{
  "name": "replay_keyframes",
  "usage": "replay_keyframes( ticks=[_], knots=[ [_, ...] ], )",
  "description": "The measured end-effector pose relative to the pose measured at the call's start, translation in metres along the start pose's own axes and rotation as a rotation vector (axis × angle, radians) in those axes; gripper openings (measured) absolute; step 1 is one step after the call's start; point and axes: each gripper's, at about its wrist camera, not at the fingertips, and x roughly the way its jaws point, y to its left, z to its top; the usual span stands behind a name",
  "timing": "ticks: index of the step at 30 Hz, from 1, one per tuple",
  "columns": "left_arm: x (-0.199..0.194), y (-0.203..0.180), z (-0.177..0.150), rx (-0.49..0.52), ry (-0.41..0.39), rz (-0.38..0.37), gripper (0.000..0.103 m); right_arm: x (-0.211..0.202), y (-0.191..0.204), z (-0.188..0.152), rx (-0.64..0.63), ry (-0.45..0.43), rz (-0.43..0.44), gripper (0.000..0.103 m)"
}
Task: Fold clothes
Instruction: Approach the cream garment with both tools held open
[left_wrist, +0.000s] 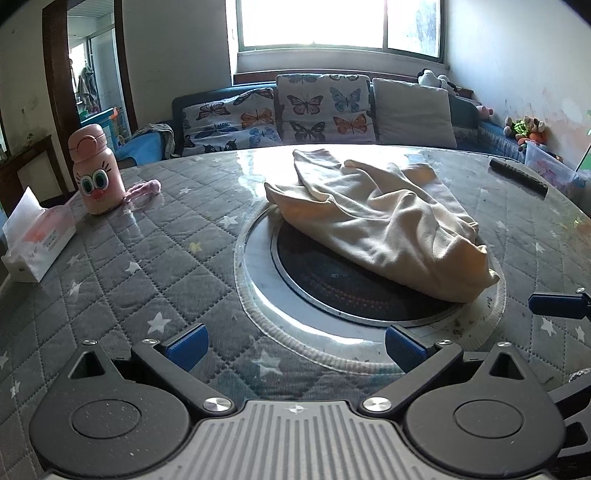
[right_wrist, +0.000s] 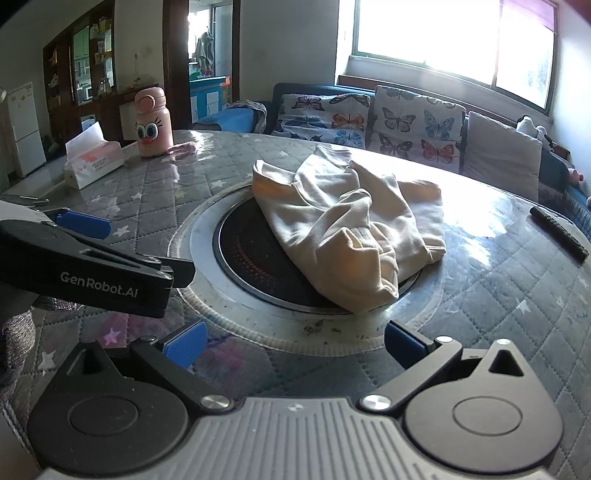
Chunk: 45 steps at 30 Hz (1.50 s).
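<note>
My left tool (left_wrist: 293, 345) and right tool (right_wrist: 291, 341) hang released, holding nothing, low in frame above the worktop (left_wrist: 122, 266). The cream garment (left_wrist: 384, 218) lies crumpled at centre frame, half over the round burner (left_wrist: 332, 280). It looks soft, light and limp; I would pinch its hem corners, I judge.

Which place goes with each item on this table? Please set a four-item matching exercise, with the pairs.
Things:
1. cream garment
2. pink bottle
3. tissue box
4. black remote

Places:
A. far right of the table
B. left edge, nearest the camera
C. crumpled over the round cooktop
D. far left, beside a pink strap

Pairs: 1-C, 2-D, 3-B, 4-A
</note>
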Motion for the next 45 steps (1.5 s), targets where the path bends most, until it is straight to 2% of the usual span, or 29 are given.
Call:
replay_keyframes(
  ticks=[13, 45],
  knots=[
    [0.020, 0.000, 0.010, 0.015, 0.023, 0.001, 0.103, 0.013, -0.005, 0.011, -0.005, 0.007, 0.013, 0.103],
    [0.025, 0.002, 0.017, 0.023, 0.029, 0.026, 0.103, 0.024, -0.003, 0.015, 0.002, 0.027, 0.006, 0.103]
  ],
)
